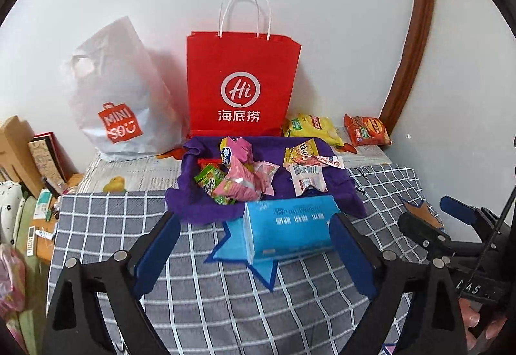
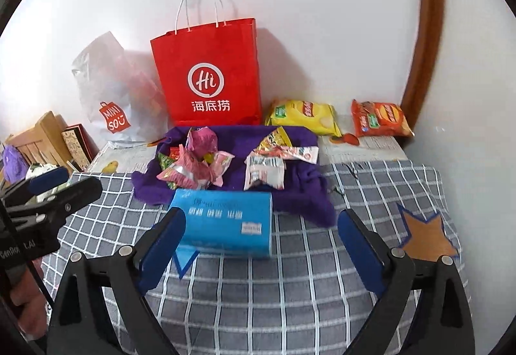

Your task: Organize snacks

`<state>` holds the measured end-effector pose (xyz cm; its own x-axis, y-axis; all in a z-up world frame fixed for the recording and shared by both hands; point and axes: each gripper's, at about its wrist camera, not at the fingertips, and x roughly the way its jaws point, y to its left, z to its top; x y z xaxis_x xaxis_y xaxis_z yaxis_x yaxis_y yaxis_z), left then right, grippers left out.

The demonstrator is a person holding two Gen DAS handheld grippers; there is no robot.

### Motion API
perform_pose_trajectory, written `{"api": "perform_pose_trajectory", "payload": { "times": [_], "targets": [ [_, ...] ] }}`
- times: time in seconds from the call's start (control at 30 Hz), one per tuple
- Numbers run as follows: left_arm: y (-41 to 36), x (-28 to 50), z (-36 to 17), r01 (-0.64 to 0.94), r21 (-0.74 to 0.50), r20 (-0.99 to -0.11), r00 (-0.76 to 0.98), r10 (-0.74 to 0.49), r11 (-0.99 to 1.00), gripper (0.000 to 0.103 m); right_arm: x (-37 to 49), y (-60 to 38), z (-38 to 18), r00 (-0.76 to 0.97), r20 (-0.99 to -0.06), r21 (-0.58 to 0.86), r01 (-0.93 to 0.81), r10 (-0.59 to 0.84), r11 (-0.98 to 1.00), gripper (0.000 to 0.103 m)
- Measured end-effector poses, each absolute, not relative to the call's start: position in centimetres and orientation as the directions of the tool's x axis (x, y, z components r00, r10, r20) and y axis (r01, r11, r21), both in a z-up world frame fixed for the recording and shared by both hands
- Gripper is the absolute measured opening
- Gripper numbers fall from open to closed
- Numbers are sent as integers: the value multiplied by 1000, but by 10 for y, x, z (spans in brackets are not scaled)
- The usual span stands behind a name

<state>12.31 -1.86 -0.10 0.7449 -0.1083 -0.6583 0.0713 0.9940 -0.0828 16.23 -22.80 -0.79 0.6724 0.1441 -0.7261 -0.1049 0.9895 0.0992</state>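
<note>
While both jaws gape wide | crinkly snack packets (image 1: 238,177) on purple towel (image 1: 338,193); boxy blue tissue pack (image 1: 290,229)

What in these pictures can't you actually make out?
- Red paper bag: contents hidden by its own walls, both views.
- White Miniso bag: contents veiled by cloudy plastic.
- Blue box: lettering blurred, both views.
- Blue star: mostly under the box.
- Small snack packets: print too small.
</note>
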Motion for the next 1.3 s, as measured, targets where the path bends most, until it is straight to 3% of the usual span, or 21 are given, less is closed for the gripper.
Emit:
{"api": "perform_pose_trajectory", "payload": {
  "times": [0.57,1.3],
  "targets": [
    [-37,31,-3,78,-77,-602,791,-108,994,95,66,-250,-3,721,-686,92,-48,98,995,101],
    [-42,21,-1,77,-66,-596,796,-101,995,96,45,-256,2,741,-665,89,-43,92,995,101]
  ]
}}
